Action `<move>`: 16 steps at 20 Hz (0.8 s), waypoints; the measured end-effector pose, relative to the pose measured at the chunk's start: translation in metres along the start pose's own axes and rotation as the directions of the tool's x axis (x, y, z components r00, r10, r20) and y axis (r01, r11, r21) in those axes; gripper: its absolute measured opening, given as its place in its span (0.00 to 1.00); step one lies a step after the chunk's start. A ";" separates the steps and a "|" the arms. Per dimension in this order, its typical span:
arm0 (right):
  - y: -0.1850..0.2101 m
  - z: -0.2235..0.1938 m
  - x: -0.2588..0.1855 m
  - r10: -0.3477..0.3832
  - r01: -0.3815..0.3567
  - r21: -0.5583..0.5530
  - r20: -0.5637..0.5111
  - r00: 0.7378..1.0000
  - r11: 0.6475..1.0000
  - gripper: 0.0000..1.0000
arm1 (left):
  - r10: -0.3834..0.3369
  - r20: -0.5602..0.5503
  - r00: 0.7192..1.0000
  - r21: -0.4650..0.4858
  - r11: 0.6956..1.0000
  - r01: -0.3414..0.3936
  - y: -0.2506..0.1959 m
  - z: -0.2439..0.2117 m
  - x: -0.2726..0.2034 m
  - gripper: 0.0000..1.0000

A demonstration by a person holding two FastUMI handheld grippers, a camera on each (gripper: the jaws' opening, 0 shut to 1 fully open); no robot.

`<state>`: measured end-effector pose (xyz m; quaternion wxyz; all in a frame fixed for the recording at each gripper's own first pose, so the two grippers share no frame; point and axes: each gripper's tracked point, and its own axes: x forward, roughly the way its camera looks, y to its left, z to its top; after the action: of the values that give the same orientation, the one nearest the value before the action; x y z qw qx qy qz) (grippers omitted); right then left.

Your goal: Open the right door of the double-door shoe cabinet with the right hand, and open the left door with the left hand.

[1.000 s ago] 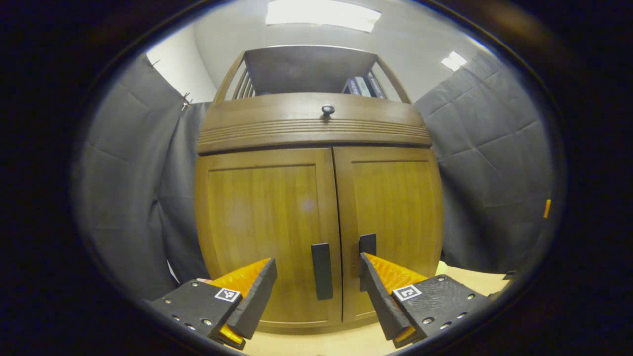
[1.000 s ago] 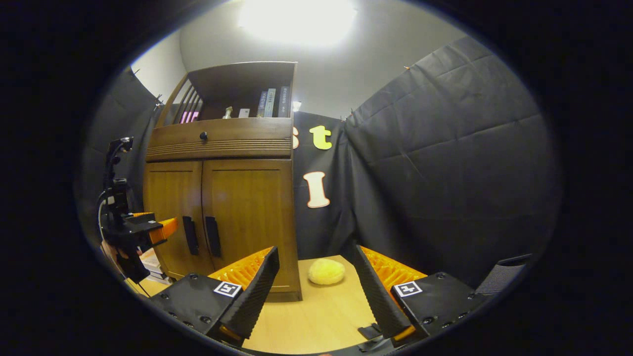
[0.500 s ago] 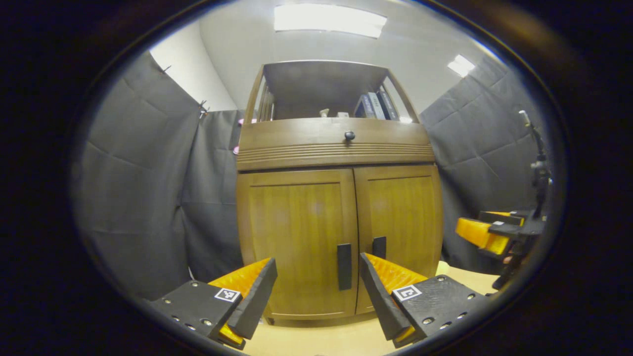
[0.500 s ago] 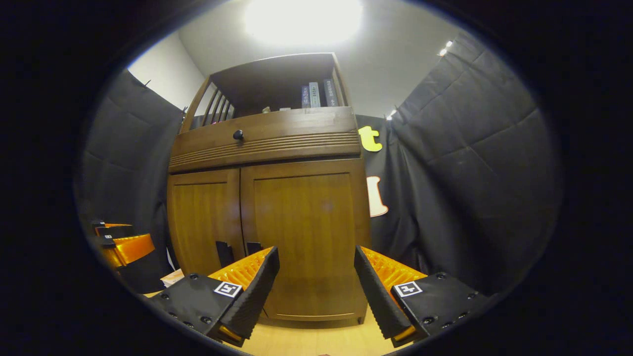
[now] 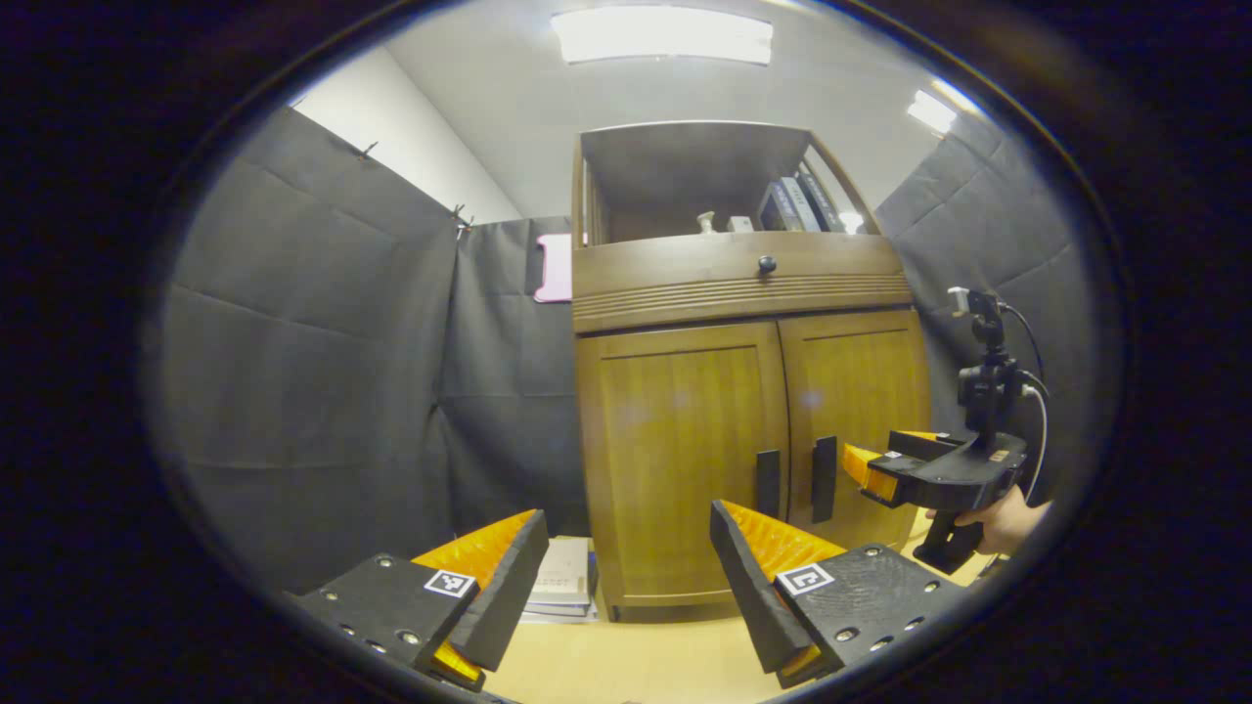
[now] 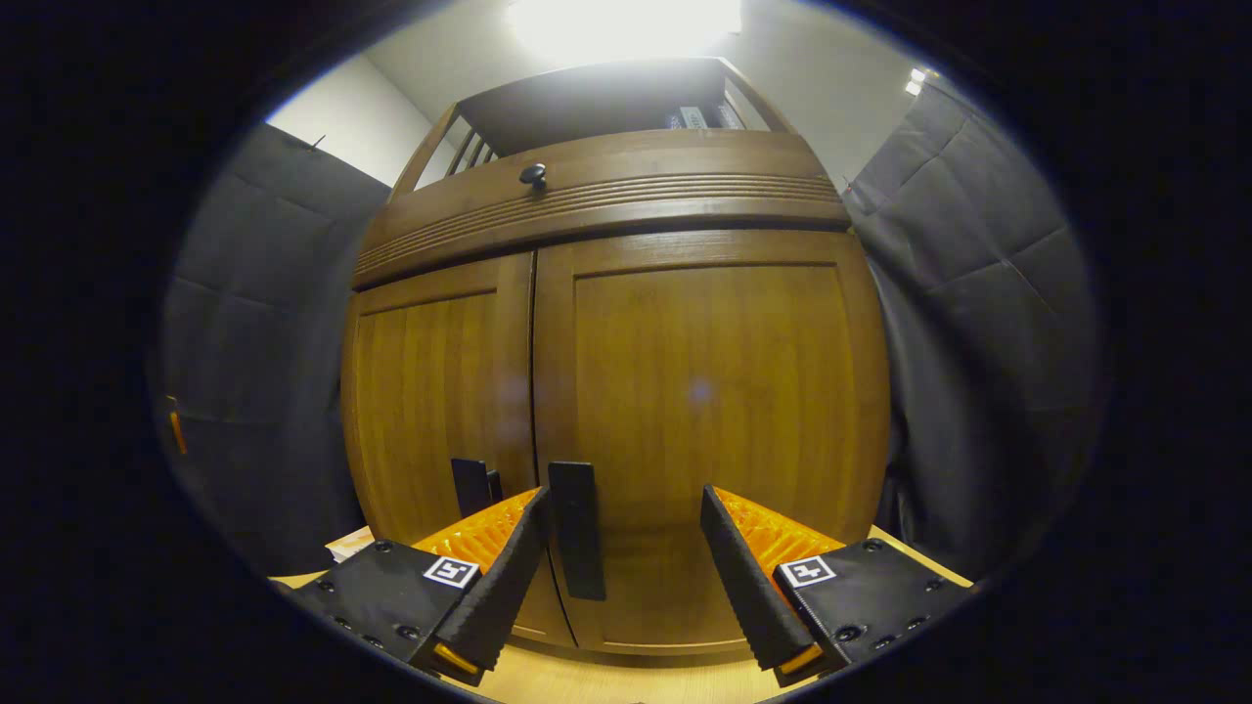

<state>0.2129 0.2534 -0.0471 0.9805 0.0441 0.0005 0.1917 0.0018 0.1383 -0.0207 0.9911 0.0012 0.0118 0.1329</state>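
The wooden shoe cabinet stands with both doors shut. In the left gripper view its left door (image 5: 675, 450) and right door (image 5: 861, 401) carry dark vertical handles, the left handle (image 5: 768, 483) and the right handle (image 5: 825, 478). My left gripper (image 5: 626, 577) is open and empty, well back from the cabinet. My right gripper (image 5: 861, 471), held by a hand (image 5: 998, 523), sits just off the right handle. In the right gripper view the right gripper (image 6: 621, 567) is open, close to the right door (image 6: 714, 411). The right handle (image 6: 577, 528) stands between its fingers, beside the left one.
A drawer with a round knob (image 5: 766, 264) runs above the doors, and books (image 5: 794, 200) stand on the open shelf on top. A stack of books (image 5: 567, 587) lies on the light wooden floor (image 5: 636, 665) left of the cabinet. Black cloth walls close in both sides.
The left gripper has drawn back and off to the left of the cabinet. The right gripper has swung in from the right and closed on the right door's handle, still open.
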 end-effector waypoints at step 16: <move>0.027 -0.041 0.031 0.063 -0.057 0.053 -0.123 0.990 0.997 0.25 | 0.099 0.004 0.995 -0.002 0.995 -0.099 0.046 0.003 -0.028 0.96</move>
<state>0.2310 0.2935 -0.0846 0.9709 0.0562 0.0650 0.2233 -0.0375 0.1756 -0.0169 0.9833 0.0010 0.0096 0.1816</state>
